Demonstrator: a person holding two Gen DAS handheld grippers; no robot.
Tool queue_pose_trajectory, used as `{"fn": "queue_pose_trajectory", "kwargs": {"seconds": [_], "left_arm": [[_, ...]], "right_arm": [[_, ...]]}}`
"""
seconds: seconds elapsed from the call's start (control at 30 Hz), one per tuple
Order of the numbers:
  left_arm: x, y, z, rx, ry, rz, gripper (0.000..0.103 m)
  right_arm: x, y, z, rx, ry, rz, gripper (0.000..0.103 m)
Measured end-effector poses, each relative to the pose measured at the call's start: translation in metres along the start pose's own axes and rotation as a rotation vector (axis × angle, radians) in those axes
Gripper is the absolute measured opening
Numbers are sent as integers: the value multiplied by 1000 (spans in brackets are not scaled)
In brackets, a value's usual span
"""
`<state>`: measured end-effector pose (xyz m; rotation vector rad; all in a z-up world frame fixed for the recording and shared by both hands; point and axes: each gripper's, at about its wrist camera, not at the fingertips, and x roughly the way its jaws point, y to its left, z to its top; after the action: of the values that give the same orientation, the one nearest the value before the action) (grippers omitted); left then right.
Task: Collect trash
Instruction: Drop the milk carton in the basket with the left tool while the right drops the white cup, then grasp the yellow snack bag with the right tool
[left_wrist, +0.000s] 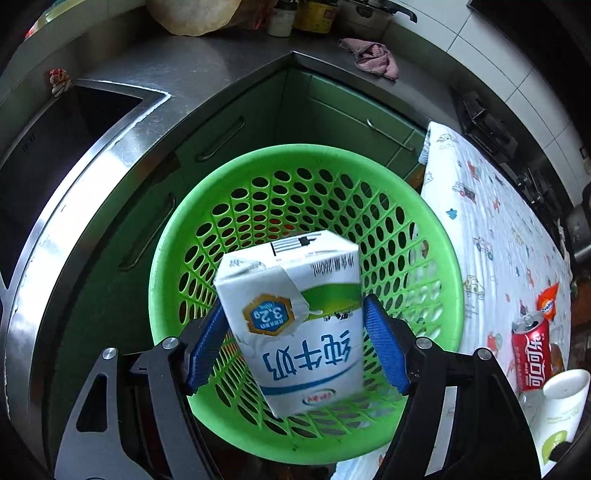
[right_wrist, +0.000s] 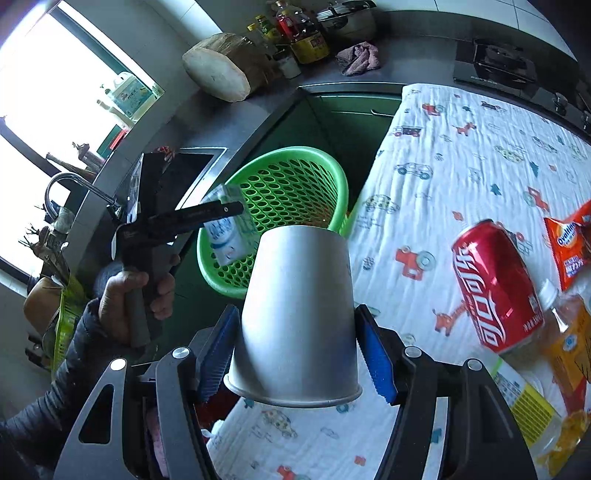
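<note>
A white and green milk carton (left_wrist: 295, 317) is between the blue pads of my left gripper (left_wrist: 295, 343), over the green perforated basket (left_wrist: 424, 236). The right pad stands a little off the carton, so the jaws look open around it. In the right wrist view the left gripper (right_wrist: 221, 210) and carton (right_wrist: 229, 236) hang over the basket (right_wrist: 295, 177). My right gripper (right_wrist: 295, 350) is shut on a white paper cup (right_wrist: 299, 314), held upside down above the patterned tablecloth (right_wrist: 461, 147). A red cola can (right_wrist: 495, 288) lies to its right.
An orange snack packet (right_wrist: 569, 243), a plastic bottle (right_wrist: 565, 332) and a yellow-labelled pack (right_wrist: 524, 402) lie on the cloth at right. A steel sink (left_wrist: 55, 155) and counter with a pink rag (left_wrist: 373, 59) are behind the basket. Green cabinet doors (left_wrist: 332, 110) stand beyond it.
</note>
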<state>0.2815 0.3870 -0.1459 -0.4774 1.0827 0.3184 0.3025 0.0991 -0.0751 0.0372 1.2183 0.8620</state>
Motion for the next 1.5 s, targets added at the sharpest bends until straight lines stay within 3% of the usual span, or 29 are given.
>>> {"fn": "queue_pose_trajectory", "kwargs": {"seconds": [0.1,0.37,0.47,0.57,0.8,1.1,1.5], "left_arm": [[6,9,-1,-15,9,-11,82],[2,35,-10,-47,-2,-14,82],[-6,43,-15,-64,-11,-58,82],[-15,44,-20,-49,-33,-37,84],[-30,49,-22,-47,-57,-49,84],[-56,29,-27,1,-106,-57,84],[-87,-46,-72,114,-136,-123,85]], "right_arm": [[17,9,17,-1,5,10,62],[66,29,59,-24,22,-13,62],[86,33,73,-27,32,-30,62],[105,35,84,-23,44,-38,63],[120,35,96,4,26,-23,70],[65,27,66,-14,-56,-50,72],[-44,-34,-32,13,-147,-187,76]]}}
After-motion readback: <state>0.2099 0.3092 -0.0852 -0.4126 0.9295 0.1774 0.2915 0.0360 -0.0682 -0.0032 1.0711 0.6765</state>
